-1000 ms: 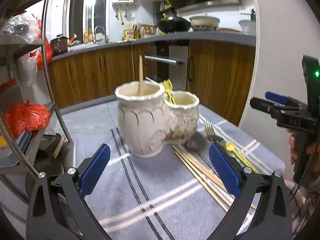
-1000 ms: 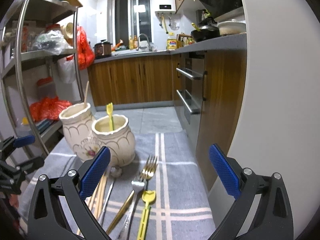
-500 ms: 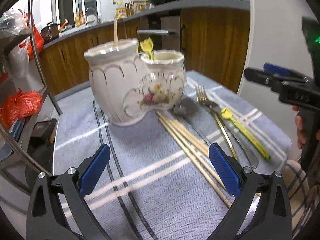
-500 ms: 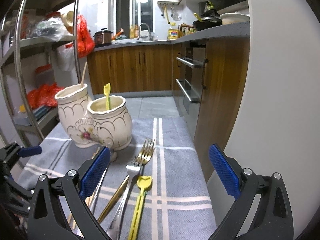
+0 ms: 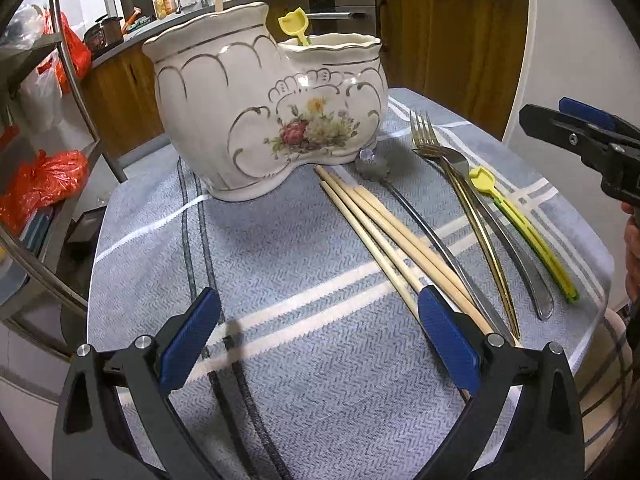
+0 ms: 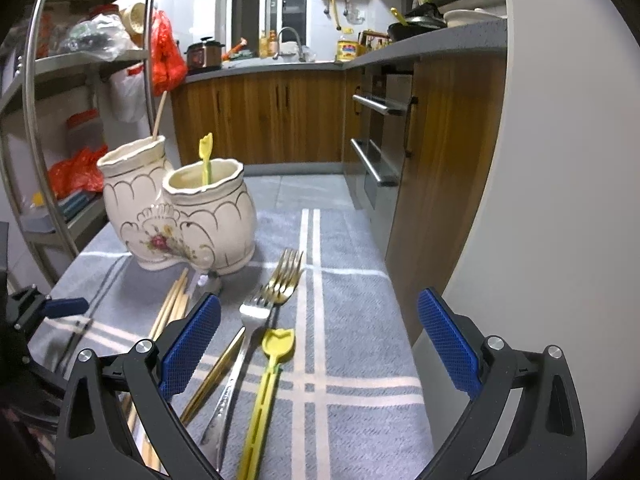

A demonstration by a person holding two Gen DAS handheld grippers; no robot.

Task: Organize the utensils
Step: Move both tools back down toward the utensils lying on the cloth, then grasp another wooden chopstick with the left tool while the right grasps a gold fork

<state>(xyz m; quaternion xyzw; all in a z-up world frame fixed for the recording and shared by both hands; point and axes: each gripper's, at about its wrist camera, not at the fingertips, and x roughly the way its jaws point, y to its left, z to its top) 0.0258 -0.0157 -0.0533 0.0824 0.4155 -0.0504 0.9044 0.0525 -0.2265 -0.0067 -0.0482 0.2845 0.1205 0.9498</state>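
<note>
I have my left gripper (image 5: 318, 340) low over the grey striped cloth (image 5: 280, 248) on the tabletop, its fingers spread wide and holding nothing. The loose chopsticks (image 5: 384, 232) run diagonally toward me, and their near ends pass right under the right-hand finger (image 5: 448, 340), so they lie at that finger, not between the two. My right gripper (image 6: 318, 340) is likewise wide open and empty. The yellow utensil (image 6: 266, 384) lies between its fingers, nearer the left one, with the silver fork (image 6: 240, 344) and the gold fork (image 6: 286, 276) just beside it. The white ceramic holder (image 5: 264, 120) stands upright behind them, with one chopstick (image 6: 160, 114) in its taller pot and another yellow utensil (image 6: 205, 158) in the shorter.
</note>
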